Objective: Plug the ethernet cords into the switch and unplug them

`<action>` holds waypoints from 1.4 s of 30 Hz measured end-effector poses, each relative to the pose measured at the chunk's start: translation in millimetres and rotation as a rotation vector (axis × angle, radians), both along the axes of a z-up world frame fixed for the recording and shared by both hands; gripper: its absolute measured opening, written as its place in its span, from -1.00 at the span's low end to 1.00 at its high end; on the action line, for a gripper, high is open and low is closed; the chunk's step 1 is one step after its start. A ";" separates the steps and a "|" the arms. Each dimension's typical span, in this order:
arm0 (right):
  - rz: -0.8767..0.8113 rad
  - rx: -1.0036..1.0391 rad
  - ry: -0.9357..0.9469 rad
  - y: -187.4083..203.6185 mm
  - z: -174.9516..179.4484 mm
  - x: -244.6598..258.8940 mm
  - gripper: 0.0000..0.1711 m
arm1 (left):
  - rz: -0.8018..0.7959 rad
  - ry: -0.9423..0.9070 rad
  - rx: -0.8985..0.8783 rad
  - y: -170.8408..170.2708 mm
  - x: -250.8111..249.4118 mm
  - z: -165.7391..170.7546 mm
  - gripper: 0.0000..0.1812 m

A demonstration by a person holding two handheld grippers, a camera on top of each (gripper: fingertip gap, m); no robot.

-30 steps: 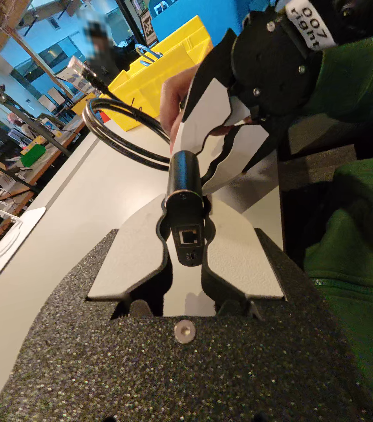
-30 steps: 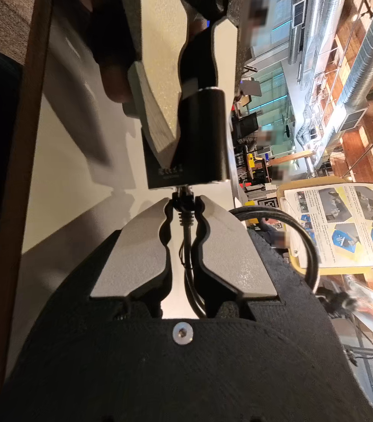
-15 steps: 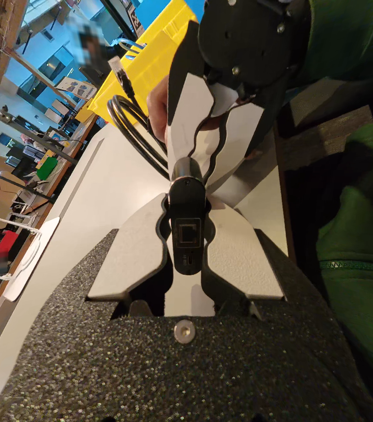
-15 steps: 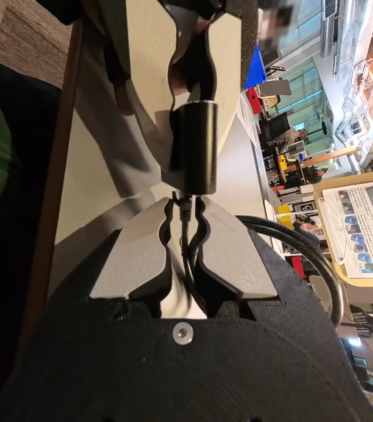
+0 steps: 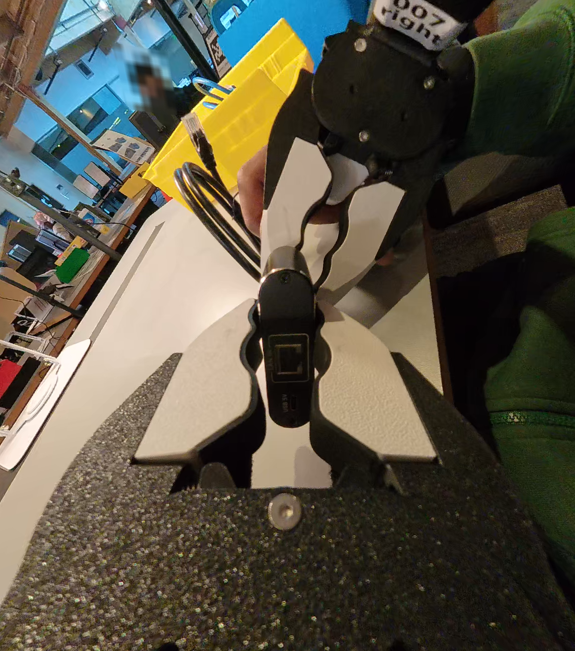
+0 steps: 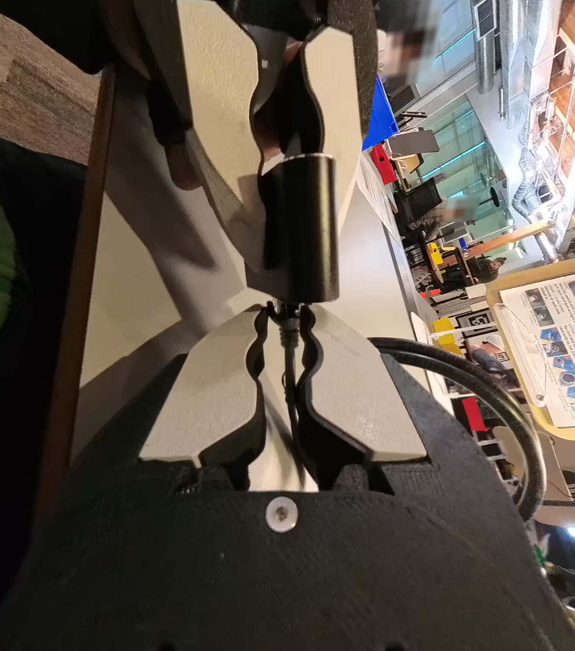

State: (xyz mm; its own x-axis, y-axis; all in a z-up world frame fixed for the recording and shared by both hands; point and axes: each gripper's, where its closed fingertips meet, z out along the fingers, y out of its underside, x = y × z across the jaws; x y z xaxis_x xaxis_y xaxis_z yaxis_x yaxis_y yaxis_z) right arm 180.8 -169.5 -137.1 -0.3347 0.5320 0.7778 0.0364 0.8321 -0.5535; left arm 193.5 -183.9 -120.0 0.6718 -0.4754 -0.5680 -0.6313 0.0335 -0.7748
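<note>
Left wrist view: the left tool (image 5: 286,355) is clamped on the black switch (image 5: 286,338), its two grey fingers (image 5: 208,384) pressing the sides of the housing, whose end face with one empty network port is turned toward the camera. Beyond the switch, the right tool (image 5: 309,267) meets its far end. A black ethernet cord (image 5: 208,208) loops to the left of that tool above the pale desk (image 5: 159,299), its free clear connector (image 5: 192,126) raised in front of a yellow bin (image 5: 243,116). A green sleeve (image 5: 553,317) fills the right side. Right wrist view: the right tool (image 6: 284,317) is closed on the cord's black plug boot (image 6: 289,333) at the near end of the switch (image 6: 298,232); the plug sits against the housing, though whether it is fully seated cannot be told. The cord (image 6: 472,373) arcs away to the right. The left tool (image 6: 279,148) holds the switch from the far end, above the desk (image 6: 360,253).
</note>
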 end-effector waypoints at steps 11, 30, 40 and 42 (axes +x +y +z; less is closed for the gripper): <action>-0.021 -0.058 -0.057 -0.7 0.3 -1.0 -0.81 | -0.015 0.000 0.021 -1.7 0.8 1.7 -0.71; -0.054 -0.347 -0.096 3.7 18.1 -0.3 -0.83 | 0.039 -0.015 0.084 -0.4 -6.1 13.5 -0.71; -0.106 -0.432 -0.072 2.0 26.2 -5.0 -0.83 | 0.042 -0.082 0.101 -2.5 -10.7 21.2 -0.71; -0.123 -0.459 -0.075 2.4 27.3 -5.4 -0.83 | 0.047 -0.079 0.108 -2.3 -11.2 22.0 -0.71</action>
